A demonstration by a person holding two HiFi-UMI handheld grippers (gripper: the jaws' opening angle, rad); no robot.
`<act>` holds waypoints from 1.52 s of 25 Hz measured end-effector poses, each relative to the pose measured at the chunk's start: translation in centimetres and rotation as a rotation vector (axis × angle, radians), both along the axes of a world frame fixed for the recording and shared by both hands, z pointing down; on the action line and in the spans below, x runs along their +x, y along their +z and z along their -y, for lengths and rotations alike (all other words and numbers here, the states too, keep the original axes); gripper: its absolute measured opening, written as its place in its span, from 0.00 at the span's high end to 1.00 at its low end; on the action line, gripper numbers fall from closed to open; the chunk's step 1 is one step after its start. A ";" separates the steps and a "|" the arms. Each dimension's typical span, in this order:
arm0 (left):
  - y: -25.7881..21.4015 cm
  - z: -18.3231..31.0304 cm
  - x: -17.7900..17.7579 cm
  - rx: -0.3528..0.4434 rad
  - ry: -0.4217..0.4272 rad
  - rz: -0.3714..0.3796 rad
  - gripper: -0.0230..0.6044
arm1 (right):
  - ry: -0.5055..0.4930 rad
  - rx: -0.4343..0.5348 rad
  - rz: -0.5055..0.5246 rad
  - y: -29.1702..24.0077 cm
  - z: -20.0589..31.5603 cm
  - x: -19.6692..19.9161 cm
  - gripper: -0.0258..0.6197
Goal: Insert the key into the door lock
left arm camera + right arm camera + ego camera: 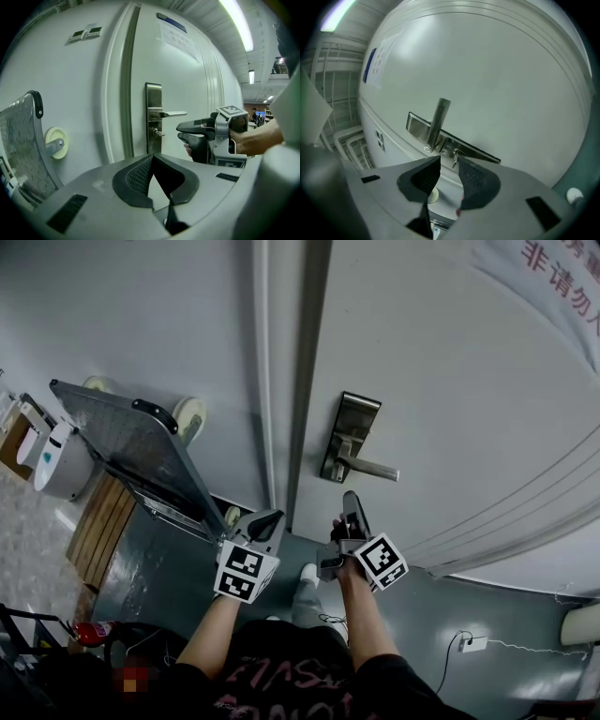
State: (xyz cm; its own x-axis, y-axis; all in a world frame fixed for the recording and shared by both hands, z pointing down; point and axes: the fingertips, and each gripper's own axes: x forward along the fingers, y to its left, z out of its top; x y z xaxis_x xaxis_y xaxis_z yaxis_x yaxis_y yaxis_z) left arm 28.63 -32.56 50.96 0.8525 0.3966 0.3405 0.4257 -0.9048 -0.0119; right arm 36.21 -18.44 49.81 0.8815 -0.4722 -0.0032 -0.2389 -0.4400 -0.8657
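The key (454,158) sticks out of the door lock (153,123), just under the lever handle (171,114), with its shaft in the keyhole and its long axis running straight out from the door (441,381) toward the person. It therefore lies dead ahead of the right tool (179,131), on the far side of its tips and on the line along which that tool points. The two are just apart, not touching. The right hand is plainly the nearer one. The left tool (265,523) sits to the left and further back, in front of the door's edge and not the lock. The right tool is released: its jaws stand wide, nothing is pinched between the pads, and only the key's head shows in the gap beyond them. The left tool is clenched tip to tip on nothing. By the look of it the key is already seated, so any further move would be a straight run along that axis.
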 end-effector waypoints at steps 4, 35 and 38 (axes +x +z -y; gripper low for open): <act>-0.6 -0.5 -0.8 -0.005 0.014 -0.016 0.94 | -0.002 -0.119 -0.071 -1.8 -0.1 -1.5 0.71; -3.7 -8.5 -3.3 -0.053 0.120 -0.086 0.94 | -0.025 -0.715 -0.282 -5.0 -6.3 -9.8 0.86; -3.9 -9.4 -3.5 -0.049 0.113 -0.092 0.95 | -0.030 -0.712 -0.284 -5.0 -7.3 -10.2 0.86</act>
